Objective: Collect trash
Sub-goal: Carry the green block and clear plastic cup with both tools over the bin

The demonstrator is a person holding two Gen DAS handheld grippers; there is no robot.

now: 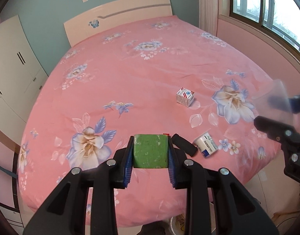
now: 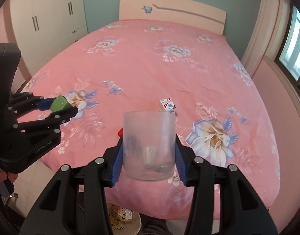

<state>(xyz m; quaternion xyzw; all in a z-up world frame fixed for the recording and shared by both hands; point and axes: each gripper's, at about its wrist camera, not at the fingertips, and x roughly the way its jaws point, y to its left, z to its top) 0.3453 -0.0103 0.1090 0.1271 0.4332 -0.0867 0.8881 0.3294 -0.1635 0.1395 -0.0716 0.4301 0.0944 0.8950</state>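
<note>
Your left gripper [image 1: 150,152] pinches the green sponge [image 1: 150,149]: soft, light. Right gripper [image 2: 149,156] clamps the frosted cup [image 2: 149,146] at 3 and 9: thin, slippery, go easy.

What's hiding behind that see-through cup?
Behind the frosted cup, held by the right tool, a small white box peeks over its rim and a red scrap shows at its left side. The cup's cloudy wall hides the rest of both.
</note>
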